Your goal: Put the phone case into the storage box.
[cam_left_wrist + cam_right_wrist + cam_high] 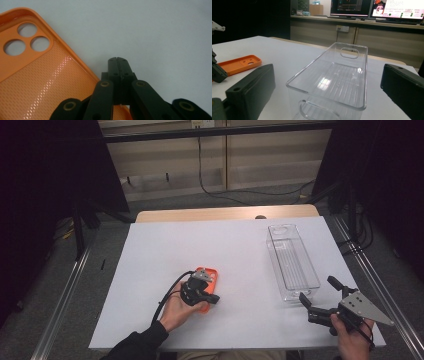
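Note:
An orange phone case lies inside up on the white sheet, left of centre. In the left gripper view the orange case shows its camera holes at upper left. My left gripper rests over the case's right edge. Its jaws are pressed together with nothing between them. A clear plastic bin stands lengthwise on the right, empty. My right gripper sits at the bin's near end, open wide. In the right gripper view the bin stands ahead between the spread fingertips, and nothing is gripped.
The white sheet covers a wooden table whose far edge shows. Metal rails run along both sides of the table. Black frame posts stand at the back corners. Monitors and a cabinet lie beyond the bin in the right gripper view.

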A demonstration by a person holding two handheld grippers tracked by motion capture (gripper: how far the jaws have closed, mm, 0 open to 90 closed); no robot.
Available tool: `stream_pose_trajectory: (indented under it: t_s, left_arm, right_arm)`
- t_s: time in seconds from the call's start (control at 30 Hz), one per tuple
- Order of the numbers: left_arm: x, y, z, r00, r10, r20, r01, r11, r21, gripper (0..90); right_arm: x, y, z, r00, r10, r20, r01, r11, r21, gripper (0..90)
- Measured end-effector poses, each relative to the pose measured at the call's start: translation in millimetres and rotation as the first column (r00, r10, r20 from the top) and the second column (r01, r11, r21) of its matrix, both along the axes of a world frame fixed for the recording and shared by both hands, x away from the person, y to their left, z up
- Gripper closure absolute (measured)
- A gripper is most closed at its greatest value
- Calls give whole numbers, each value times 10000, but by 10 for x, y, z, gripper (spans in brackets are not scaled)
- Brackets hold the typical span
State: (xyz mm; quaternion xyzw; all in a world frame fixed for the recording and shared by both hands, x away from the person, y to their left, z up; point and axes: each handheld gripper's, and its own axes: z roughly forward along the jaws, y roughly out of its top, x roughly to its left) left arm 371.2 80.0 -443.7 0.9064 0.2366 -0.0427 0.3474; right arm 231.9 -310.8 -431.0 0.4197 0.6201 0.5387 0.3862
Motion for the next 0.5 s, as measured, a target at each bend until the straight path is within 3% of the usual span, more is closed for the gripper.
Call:
stream_pose_trajectory:
  t_s: [0.5]
  left_arm:
    - [-18, 52, 1, 9999, 124, -6, -124, 9999, -9, 900]
  right_arm:
    - [1, 1, 0, 10000, -13, 12, 13, 10000, 1, 0]
